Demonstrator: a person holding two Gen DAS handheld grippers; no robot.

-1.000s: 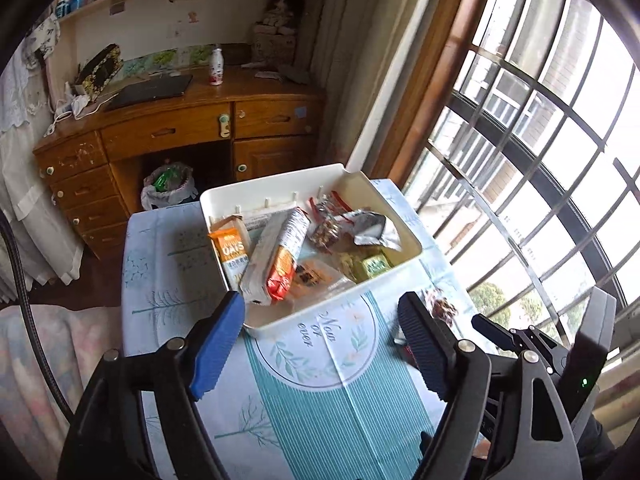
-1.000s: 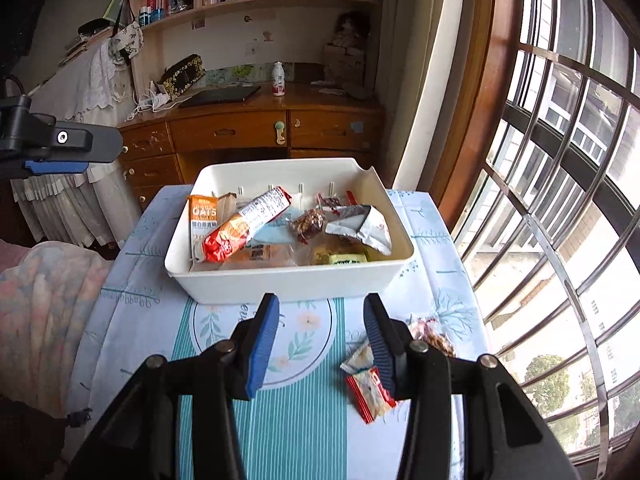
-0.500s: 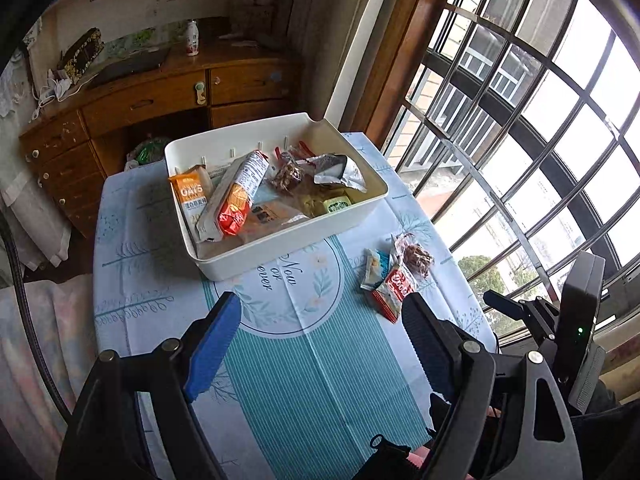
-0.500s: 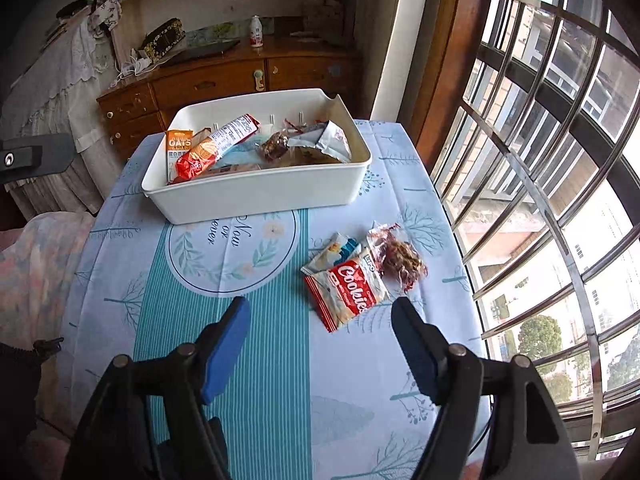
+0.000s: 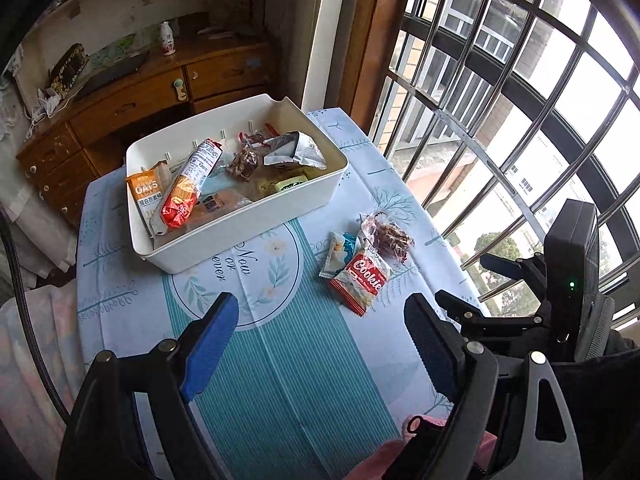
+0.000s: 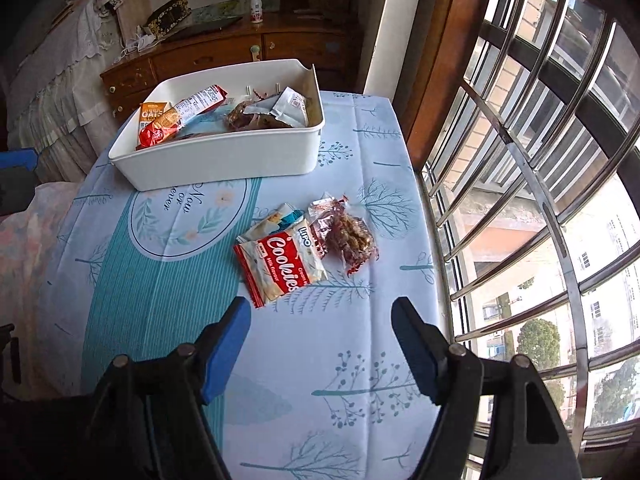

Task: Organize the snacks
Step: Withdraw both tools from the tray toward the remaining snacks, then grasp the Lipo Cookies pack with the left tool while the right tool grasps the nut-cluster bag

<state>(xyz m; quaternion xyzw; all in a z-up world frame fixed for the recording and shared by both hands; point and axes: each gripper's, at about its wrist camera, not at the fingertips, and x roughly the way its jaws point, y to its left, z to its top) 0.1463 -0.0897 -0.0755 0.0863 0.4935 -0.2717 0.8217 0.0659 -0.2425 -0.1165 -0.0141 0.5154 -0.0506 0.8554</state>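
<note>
A: Left wrist view: we see the table [image 5: 120, 280] under its blue-and-white cloth filling the middle of the frame, with the window bars [image 5: 520, 120] across the right side and the wooden desk [image 5: 132, 100] at upper left.

B: And the white bin [image 5: 240, 224] sits just above centre. We count several snacks in it: an orange oats packet [image 5: 146, 196] at its left end, a long red-and-white biscuit pack [image 5: 188, 188] leaning beside that, and a silver pouch [image 5: 294, 150] toward its right end.

A: Outside the bin, right of centre, we have three small packets bunched together on the cloth: the red cookies packet [image 5: 362, 278], a clear wrapper of brown snack [image 5: 388, 236] overlapping its upper edge, and a blue-and-white sachet [image 5: 340, 250] partly under it.

B: In the right wrist view those packets lie at centre, with the cookies packet just above the right gripper [image 6: 322, 316], whose fingers are spread wide and hold nothing.

A: Our left gripper [image 5: 322, 316] at the bottom of its frame is likewise spread apart and empty, above bare cloth.
</note>
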